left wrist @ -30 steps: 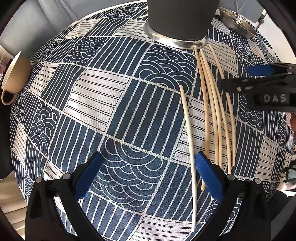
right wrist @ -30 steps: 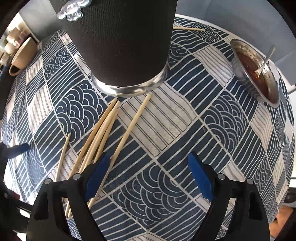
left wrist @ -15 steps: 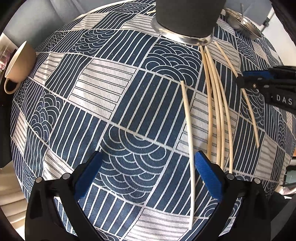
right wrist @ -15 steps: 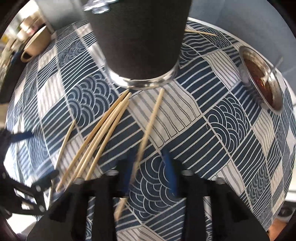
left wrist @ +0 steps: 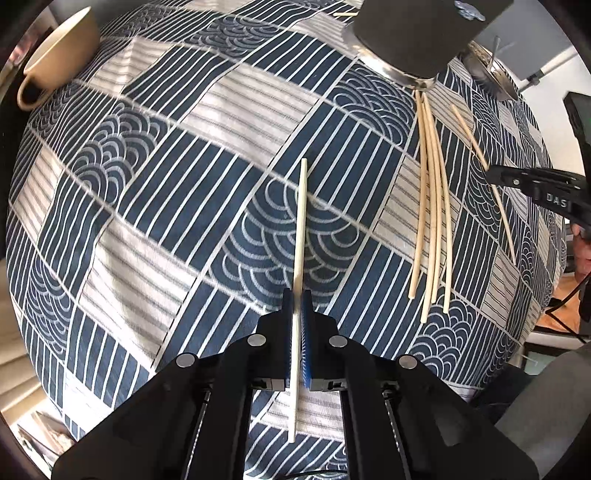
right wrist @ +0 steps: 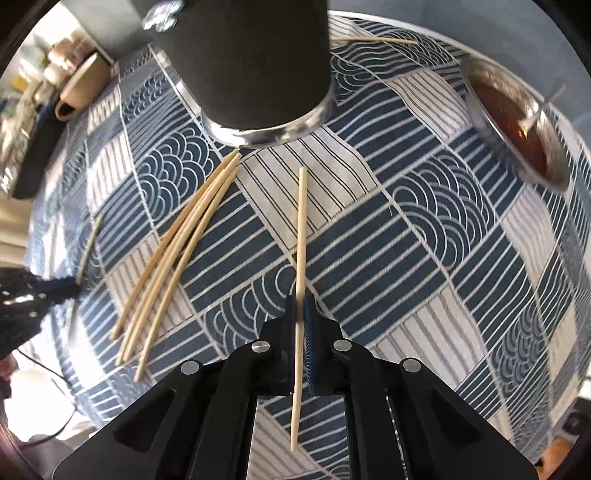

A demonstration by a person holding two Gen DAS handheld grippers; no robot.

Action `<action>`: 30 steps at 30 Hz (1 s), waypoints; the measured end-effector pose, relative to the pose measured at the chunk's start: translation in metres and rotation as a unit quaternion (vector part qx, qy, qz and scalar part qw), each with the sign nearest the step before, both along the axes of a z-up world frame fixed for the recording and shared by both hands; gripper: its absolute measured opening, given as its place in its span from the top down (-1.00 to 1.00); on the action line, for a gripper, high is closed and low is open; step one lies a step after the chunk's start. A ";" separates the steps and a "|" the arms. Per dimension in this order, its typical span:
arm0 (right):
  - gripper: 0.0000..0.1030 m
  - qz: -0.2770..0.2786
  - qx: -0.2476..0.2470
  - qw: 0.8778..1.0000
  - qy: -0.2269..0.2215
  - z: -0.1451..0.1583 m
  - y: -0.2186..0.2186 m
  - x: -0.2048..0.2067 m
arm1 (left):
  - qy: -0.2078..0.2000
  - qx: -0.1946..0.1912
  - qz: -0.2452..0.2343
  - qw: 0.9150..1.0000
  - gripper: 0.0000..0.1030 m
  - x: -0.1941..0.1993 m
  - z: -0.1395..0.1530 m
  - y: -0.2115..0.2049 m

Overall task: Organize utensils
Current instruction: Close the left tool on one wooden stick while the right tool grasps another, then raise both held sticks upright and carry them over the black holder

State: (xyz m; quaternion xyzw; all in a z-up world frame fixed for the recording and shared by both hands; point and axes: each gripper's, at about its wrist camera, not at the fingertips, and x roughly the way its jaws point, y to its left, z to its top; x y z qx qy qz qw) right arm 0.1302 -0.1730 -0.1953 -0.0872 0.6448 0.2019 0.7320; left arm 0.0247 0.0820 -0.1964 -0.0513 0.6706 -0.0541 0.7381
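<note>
My left gripper (left wrist: 297, 301) is shut on a pale chopstick (left wrist: 301, 221) that runs away from the jaws, just over the patterned cloth. My right gripper (right wrist: 301, 306) is shut on a tan chopstick (right wrist: 301, 229) pointing towards the black utensil holder (right wrist: 251, 62). Several loose chopsticks (right wrist: 177, 243) lie fanned out on the cloth, their tips by the holder's metal base; in the left wrist view they (left wrist: 432, 206) lie right of the held stick. The right gripper (left wrist: 532, 184) shows at that view's right edge, holding its stick (left wrist: 480, 155). The holder (left wrist: 417, 33) stands at the top.
A blue and white patterned tablecloth (left wrist: 184, 206) covers the table. A beige cup (left wrist: 55, 55) stands at the far left. A metal bowl of brown sauce with a spoon (right wrist: 517, 122) sits at the far right. One more chopstick (right wrist: 373, 38) lies behind the holder.
Both grippers were open over the cloth and have closed, the left on the lone pale chopstick and the right on the tan chopstick apart from the bundle. Both have shifted sideways.
</note>
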 end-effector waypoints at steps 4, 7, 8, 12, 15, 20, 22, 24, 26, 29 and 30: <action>0.91 -0.005 0.023 1.000 -0.003 0.011 -0.013 -0.005 | 0.010 0.019 -0.011 1.000 0.92 -0.006 0.001 -0.001; 0.91 -0.008 0.032 0.999 -0.010 0.023 -0.022 0.000 | 0.016 0.009 -0.003 1.000 0.92 -0.006 0.001 -0.002; 0.91 -0.010 0.035 0.999 -0.013 0.027 -0.024 0.000 | 0.016 0.008 0.000 1.000 0.92 -0.006 0.003 -0.001; 0.91 -0.019 0.055 0.998 -0.026 0.048 -0.029 0.013 | 0.008 -0.004 0.006 1.000 0.92 0.004 0.017 0.007; 0.91 -0.022 0.069 0.997 -0.041 0.064 -0.035 0.018 | 0.003 -0.027 0.011 1.000 0.92 0.014 0.032 0.010; 0.91 -0.036 0.086 0.993 -0.069 0.091 -0.043 0.029 | -0.032 -0.025 0.011 0.999 0.92 0.032 0.067 0.019; 0.91 -0.042 0.089 0.992 -0.081 0.102 -0.049 0.034 | -0.049 -0.023 0.007 0.999 0.92 0.043 0.084 0.016; 0.91 -0.049 0.093 0.990 -0.094 0.111 -0.053 0.040 | -0.060 -0.019 0.000 0.998 0.92 0.055 0.101 0.006; 0.91 -0.057 0.102 0.987 -0.111 0.125 -0.056 0.048 | -0.076 -0.005 -0.010 0.997 0.92 0.073 0.117 -0.003; 0.91 -0.060 0.118 0.981 -0.141 0.151 -0.058 0.057 | -0.101 0.003 -0.018 0.995 0.91 0.090 0.135 -0.019; 0.91 -0.061 0.121 0.980 -0.147 0.157 -0.059 0.060 | -0.108 0.006 -0.021 0.994 0.92 0.095 0.143 -0.018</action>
